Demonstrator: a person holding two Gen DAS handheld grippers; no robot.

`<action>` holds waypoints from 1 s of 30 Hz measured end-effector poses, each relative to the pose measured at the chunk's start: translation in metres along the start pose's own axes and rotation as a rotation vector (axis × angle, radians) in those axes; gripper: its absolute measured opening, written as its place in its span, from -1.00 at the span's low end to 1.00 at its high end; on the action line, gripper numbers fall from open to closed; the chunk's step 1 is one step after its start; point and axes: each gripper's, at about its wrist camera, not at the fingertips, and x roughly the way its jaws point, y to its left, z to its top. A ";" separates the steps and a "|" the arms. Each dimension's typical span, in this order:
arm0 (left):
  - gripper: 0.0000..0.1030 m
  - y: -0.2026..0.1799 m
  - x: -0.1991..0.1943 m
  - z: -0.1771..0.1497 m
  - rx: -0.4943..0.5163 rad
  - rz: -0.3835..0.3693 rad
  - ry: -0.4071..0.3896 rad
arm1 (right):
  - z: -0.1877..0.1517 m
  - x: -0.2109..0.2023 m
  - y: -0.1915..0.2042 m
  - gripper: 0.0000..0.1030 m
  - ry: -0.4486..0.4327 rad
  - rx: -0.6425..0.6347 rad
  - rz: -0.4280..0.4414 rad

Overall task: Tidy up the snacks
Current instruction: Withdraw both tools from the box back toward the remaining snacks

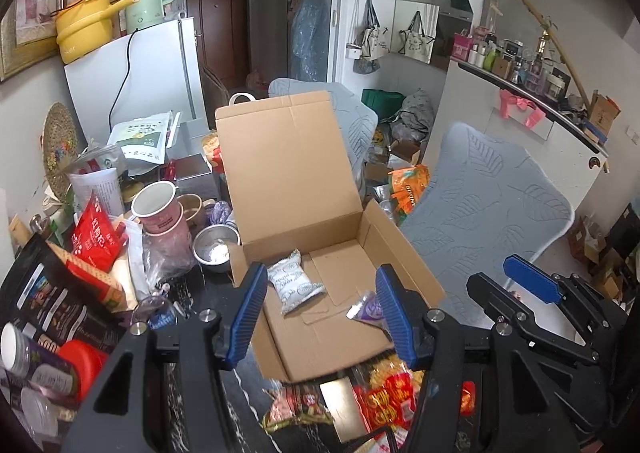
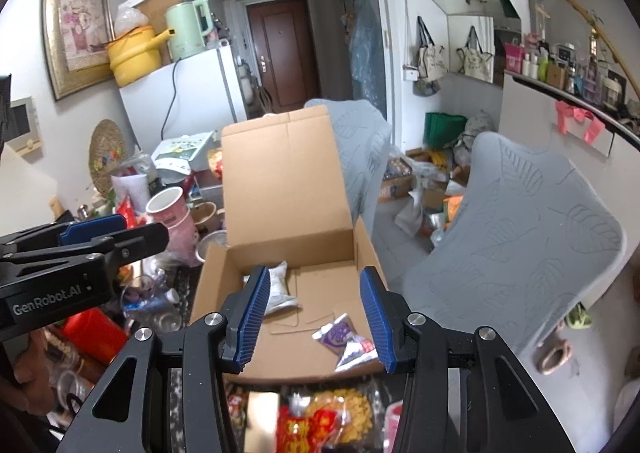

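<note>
My left tool [image 1: 322, 309] & right tool [image 2: 312, 313] both released, nothing gripped, side by side over cardboard box [image 1: 344, 249]. White packet [image 1: 294, 285] inside lies left, purple packet [image 2: 340, 333] right. Remaining snack bags [image 2: 328, 421] on bench below tools, right nearer I'd say

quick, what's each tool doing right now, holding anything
Left tool: open, nothing between its fingers, above the cardboard box.
Right tool: open, holding nothing, also above the box.
</note>
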 end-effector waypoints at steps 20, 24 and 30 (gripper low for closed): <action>0.09 -0.015 -0.060 -0.071 0.062 -0.022 0.053 | -0.064 -0.094 0.022 0.05 -0.023 0.040 -0.065; 0.09 -0.016 -0.061 -0.085 0.075 -0.027 0.081 | -0.080 -0.102 0.024 0.05 -0.007 0.051 -0.077; 0.09 -0.016 -0.060 -0.106 0.091 -0.047 0.118 | -0.104 -0.106 0.026 0.05 0.029 0.075 -0.086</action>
